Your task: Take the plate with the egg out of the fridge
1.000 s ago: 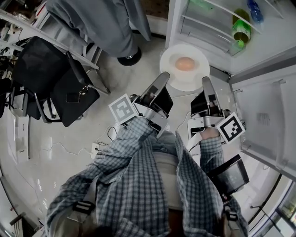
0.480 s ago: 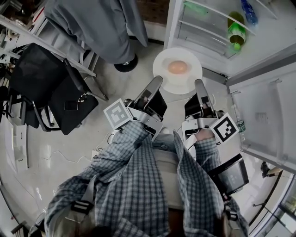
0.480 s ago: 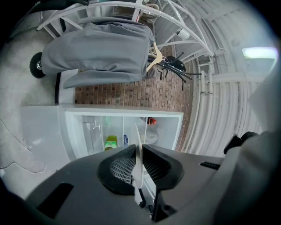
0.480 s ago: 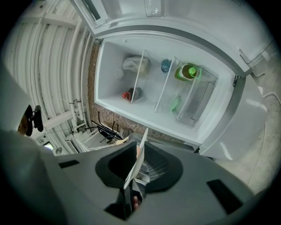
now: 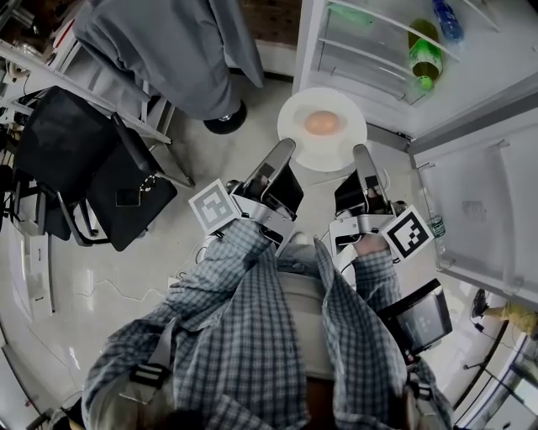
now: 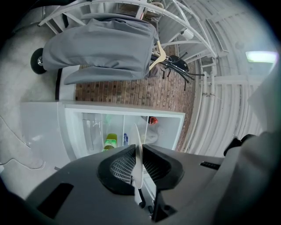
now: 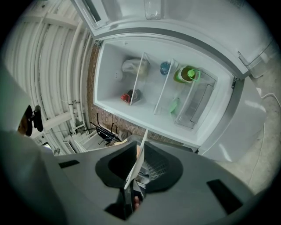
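A white plate (image 5: pixel 322 128) with a pale orange egg (image 5: pixel 322 123) on it hangs level over the floor in front of the open fridge (image 5: pixel 395 59). My left gripper (image 5: pixel 287 148) is shut on the plate's near left rim. My right gripper (image 5: pixel 361 154) is shut on its near right rim. In the left gripper view the plate (image 6: pixel 138 160) shows edge-on between the jaws of my left gripper (image 6: pixel 138 163). In the right gripper view the plate (image 7: pixel 137 165) is likewise a thin edge pinched in my right gripper (image 7: pixel 139 159).
The fridge's open compartment holds a green bottle (image 5: pixel 425 55) and a blue bottle (image 5: pixel 445 20); its open door (image 5: pixel 487 210) stands at the right. A person in grey (image 5: pixel 176 50) stands at the left, beside black chairs (image 5: pixel 92 159). Cables (image 5: pixel 189 252) lie on the floor.
Both grippers have drawn the plate with the egg back and slightly left, away from the fridge. The last half second shows almost no movement.
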Motion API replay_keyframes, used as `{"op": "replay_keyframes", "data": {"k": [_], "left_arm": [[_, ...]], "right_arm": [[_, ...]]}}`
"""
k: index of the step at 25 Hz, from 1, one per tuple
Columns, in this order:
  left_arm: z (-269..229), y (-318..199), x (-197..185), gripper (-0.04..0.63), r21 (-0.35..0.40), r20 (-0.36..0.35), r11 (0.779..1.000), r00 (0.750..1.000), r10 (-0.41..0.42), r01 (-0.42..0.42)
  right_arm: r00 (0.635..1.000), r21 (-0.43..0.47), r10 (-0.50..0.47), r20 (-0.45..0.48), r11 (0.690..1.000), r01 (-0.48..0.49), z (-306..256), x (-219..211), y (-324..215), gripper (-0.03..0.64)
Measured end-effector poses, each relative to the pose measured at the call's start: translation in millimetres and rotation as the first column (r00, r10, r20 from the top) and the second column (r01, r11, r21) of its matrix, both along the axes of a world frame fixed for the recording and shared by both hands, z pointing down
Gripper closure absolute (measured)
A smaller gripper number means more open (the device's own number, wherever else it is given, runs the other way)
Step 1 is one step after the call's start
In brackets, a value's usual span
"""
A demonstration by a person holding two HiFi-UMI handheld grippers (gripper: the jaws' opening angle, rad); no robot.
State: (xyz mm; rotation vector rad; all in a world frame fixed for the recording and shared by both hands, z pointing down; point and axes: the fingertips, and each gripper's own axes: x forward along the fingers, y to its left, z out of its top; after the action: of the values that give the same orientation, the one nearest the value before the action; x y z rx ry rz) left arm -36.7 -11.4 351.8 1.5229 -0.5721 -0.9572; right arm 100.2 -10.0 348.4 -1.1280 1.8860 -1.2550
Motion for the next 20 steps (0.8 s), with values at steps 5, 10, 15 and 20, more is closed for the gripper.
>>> {"op": "replay_keyframes", "data": {"k": [5, 10, 15, 20], "left_arm": [[1.5, -0.7, 3.2, 0.541, -0.007, -0.005, 1.000, 1.000, 0.012, -0.012], [1.6, -0.8, 3.7, 0.541, -0.008, -0.005, 1.000, 1.000, 0.015, -0.015], [2.9, -1.3, 3.7, 0.541, -0.010, -0.006, 1.000, 1.000, 0.014, -0.014], [0.0, -4.6, 5.6, 0.541, 0.002, -0.006, 1.000, 1.000, 0.023, -0.023]], "right_arm": [[1.000, -0.010, 0.014, 0.001, 1.000, -0.014, 2.0, 3.4, 0.8, 0.558], [1.000, -0.009, 0.012, -0.004, 1.000, -0.012, 1.3, 4.2, 0.6, 0.558], [1.000, -0.006, 0.013, -0.002, 1.000, -0.013, 1.2, 3.7, -0.1, 0.558], [1.000, -0.008, 0.019, -0.011, 1.000, -0.019, 1.0, 6.5, -1.2, 0.558]]}}
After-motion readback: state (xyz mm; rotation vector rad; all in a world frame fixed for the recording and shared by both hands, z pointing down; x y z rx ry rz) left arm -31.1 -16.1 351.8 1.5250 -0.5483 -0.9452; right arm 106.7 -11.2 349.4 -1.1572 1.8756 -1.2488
